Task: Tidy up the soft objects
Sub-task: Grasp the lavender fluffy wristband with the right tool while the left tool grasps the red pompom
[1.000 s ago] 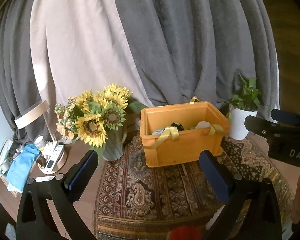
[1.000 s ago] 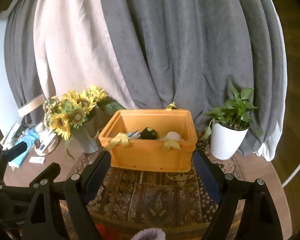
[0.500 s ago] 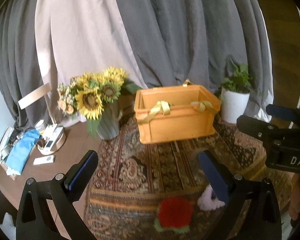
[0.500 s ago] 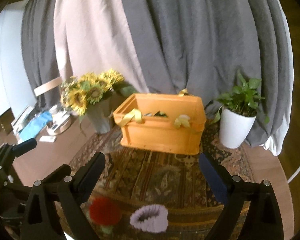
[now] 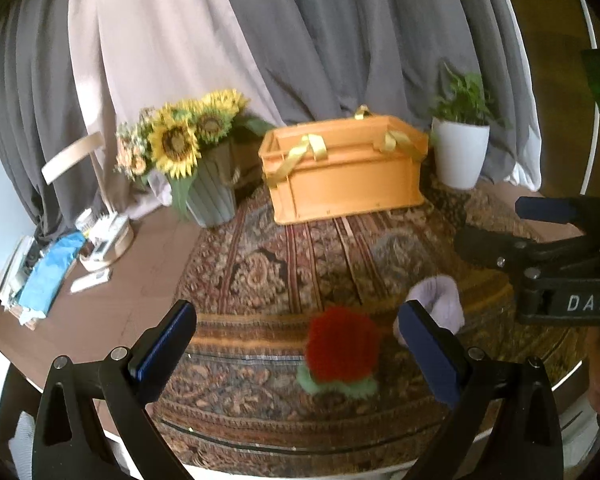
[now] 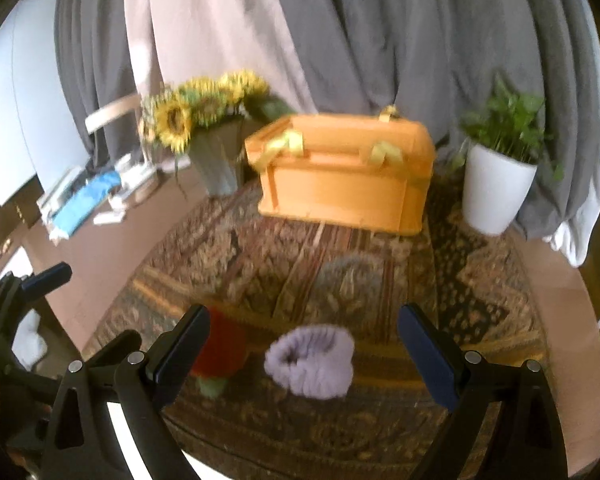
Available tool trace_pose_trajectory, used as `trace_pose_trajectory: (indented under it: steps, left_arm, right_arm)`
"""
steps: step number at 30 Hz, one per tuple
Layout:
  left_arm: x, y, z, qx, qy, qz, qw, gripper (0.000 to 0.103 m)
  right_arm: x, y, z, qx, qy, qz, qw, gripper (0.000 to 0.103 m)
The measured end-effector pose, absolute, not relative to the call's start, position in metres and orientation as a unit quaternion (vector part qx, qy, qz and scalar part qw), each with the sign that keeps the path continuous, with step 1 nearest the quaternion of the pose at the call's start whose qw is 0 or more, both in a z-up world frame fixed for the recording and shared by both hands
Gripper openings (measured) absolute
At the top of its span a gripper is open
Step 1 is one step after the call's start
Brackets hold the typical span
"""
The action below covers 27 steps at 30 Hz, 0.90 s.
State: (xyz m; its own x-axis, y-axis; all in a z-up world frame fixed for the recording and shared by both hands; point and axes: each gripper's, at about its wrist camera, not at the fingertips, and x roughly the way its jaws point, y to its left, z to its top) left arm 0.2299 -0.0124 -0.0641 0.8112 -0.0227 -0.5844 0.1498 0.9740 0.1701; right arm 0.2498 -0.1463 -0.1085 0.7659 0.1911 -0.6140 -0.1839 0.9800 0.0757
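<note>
A red fluffy soft toy with a green base (image 5: 342,350) lies on the patterned rug near the table's front edge; it also shows in the right wrist view (image 6: 220,354). A lilac fluffy band (image 6: 310,362) lies just right of it, also seen in the left wrist view (image 5: 436,308). The orange crate (image 5: 342,170) with yellow ribbons stands at the back of the rug (image 6: 342,178). My left gripper (image 5: 296,348) is open and empty, with the red toy between its fingers' line. My right gripper (image 6: 304,354) is open and empty above the lilac band.
A vase of sunflowers (image 5: 188,152) stands left of the crate and a white potted plant (image 5: 460,144) to its right. A blue cloth (image 5: 50,272), remotes and small items lie on the brown table at the left. Grey curtains hang behind.
Both grippers have pulled back and tilted down. The crate now looks farther away, and the red toy and lilac band have come fully into view between the fingers.
</note>
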Motion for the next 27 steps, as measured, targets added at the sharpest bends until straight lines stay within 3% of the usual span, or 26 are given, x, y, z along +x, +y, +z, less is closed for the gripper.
trace_pose_trajectory:
  steps: [19, 27]
  left_arm:
    - [0.248, -0.017, -0.147, 0.117, 0.386, -0.092, 0.911, 0.103]
    - [0.267, -0.016, -0.171, 0.115, 0.411, -0.108, 0.898, 0.103]
  right_arm:
    - [0.283, -0.146, -0.197, 0.019, 0.45, 0.112, 0.886, 0.095]
    - [0.3, -0.144, -0.214, 0.021, 0.466, 0.107, 0.878, 0.095]
